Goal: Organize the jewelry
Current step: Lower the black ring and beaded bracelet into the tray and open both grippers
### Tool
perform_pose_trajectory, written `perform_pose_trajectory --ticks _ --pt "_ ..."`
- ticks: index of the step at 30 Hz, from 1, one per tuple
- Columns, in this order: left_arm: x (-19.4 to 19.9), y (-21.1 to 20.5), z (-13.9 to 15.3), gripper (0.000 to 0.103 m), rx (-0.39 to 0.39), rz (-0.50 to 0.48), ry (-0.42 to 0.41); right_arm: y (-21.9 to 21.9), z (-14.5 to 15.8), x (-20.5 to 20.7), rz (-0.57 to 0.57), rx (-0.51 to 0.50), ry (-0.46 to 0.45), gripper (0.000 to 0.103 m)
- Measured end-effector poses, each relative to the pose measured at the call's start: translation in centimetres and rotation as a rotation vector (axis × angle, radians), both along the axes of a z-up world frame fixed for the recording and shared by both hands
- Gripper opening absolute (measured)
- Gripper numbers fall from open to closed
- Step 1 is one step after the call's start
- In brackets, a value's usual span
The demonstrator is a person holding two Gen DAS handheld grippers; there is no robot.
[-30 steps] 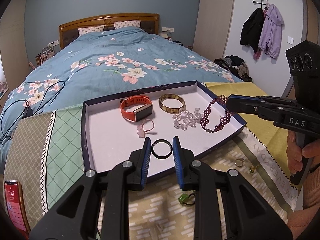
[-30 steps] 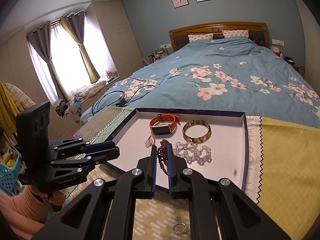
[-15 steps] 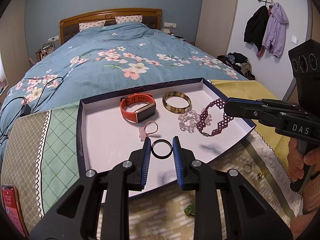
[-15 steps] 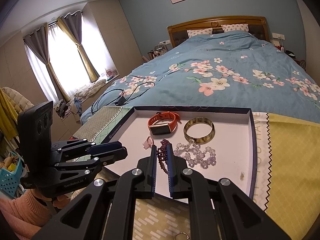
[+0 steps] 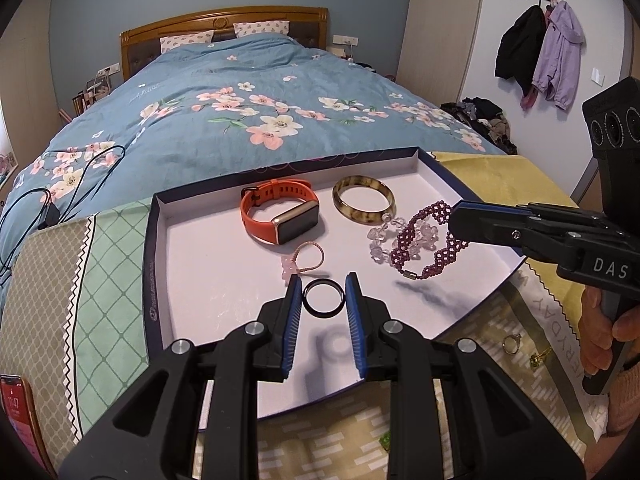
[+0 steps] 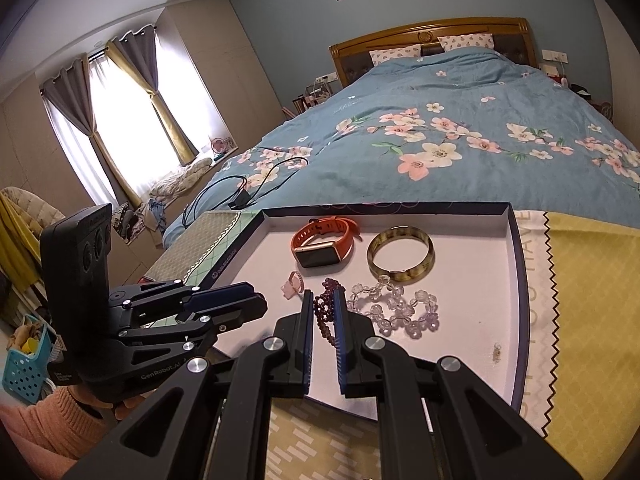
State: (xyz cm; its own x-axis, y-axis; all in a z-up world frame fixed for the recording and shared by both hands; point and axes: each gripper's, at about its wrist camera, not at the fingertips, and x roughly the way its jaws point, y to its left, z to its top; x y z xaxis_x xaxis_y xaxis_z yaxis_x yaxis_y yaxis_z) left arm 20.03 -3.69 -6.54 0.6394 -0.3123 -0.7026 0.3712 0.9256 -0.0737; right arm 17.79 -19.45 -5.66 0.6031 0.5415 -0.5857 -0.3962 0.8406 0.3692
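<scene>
Both claws now over tray [image 5: 158,240] | left claw [image 5: 323,294] — pinching black ring [image 5: 323,300] | right claw [image 6: 322,312] — pinching garnet bracelet [image 6: 325,312]

We see a tray [image 5: 160,280] on a cloth [image 5: 104,280] before the bed [image 5: 240,92]. In it, at the back, a watch [image 5: 280,216] lies left of a bangle [image 5: 363,199]; nearer, a ring [image 5: 308,258] — right of it, two bracelets [image 5: 424,240] overlapping. Outside, right of the tray, another ring [image 5: 512,344] lies on the cloth.
</scene>
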Motion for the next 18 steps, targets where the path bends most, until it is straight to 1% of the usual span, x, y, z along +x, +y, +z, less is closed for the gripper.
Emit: perform_pose_trajectory --ticks 18 --pt "2.9 -0.6 -2.4 0.022 -0.008 0.019 0.068 -1.3 -1.8 1.3 -0.068 -0.016 0.053 0.008"
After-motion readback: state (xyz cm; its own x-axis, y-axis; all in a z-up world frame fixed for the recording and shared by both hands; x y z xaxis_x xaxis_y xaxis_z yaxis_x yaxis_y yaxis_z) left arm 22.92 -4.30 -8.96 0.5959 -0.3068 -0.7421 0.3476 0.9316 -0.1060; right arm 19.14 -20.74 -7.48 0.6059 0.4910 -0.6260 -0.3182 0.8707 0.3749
